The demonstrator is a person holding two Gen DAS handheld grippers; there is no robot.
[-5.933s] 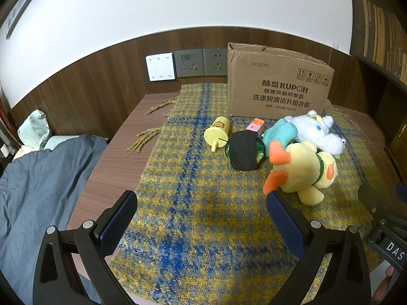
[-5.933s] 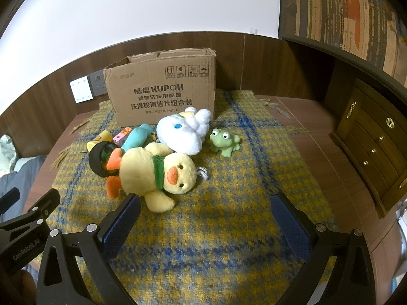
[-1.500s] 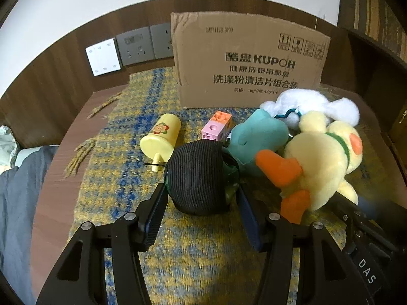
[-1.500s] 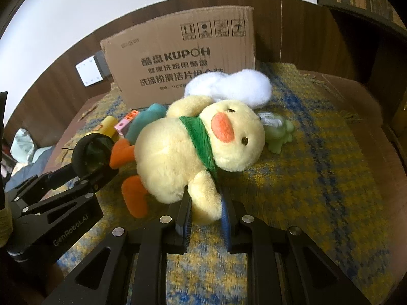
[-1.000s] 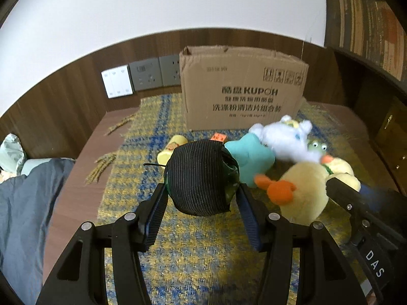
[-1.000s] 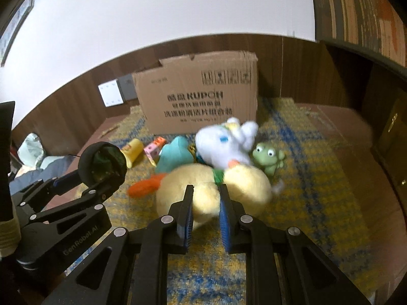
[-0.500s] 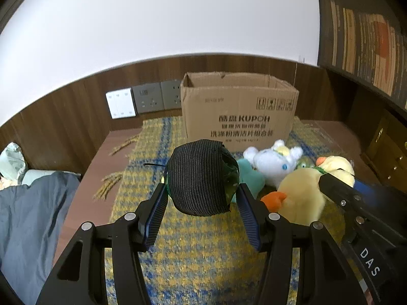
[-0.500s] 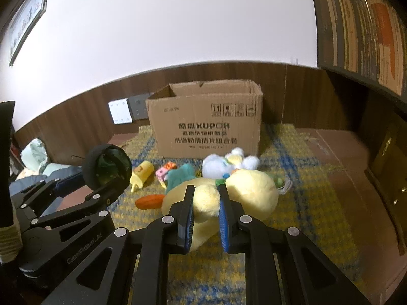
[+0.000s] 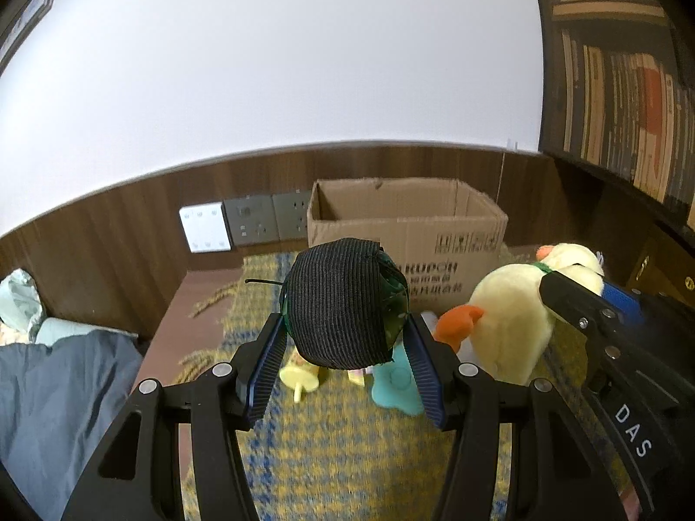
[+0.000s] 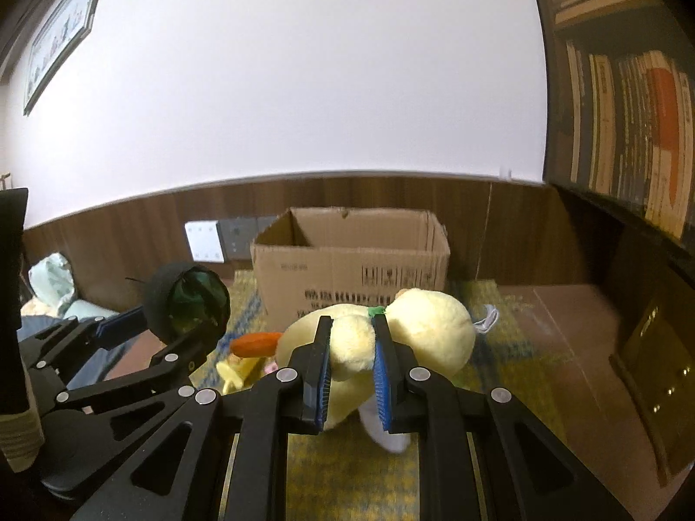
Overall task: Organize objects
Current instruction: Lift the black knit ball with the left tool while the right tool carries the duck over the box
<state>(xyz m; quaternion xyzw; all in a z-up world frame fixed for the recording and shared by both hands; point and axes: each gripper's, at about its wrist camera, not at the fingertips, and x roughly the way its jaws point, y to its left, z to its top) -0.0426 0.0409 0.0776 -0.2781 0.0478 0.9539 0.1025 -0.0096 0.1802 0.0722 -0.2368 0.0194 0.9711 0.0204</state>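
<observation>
Grippers are both gripping toys above the plaid cloth [image 9: 347, 456]; the left gripper [image 9: 345, 347] is clamping a black knitted ball [image 9: 343, 304]; the right gripper [image 10: 352, 367] is pinching the yellow plush duck [image 10: 417, 330]; the open cardboard box [image 10: 352, 256] is standing just beyond.

Left claw [image 9: 345, 338] holds knit ball [image 9: 343, 304] up above cloth [image 9: 347, 447], left of plush duck [image 9: 508, 308] held in right claw [image 10: 352, 347]; open cardboard box [image 9: 408, 234] behind both, at back of cloth on tabletop [image 9: 195, 295]; small toys [image 9: 299, 375] lie on cloth below ball, before box; wall switches [image 9: 245, 223] left of box; bookshelf [image 9: 617, 87] at right; bedding [image 9: 56, 390] left of tabletop
</observation>
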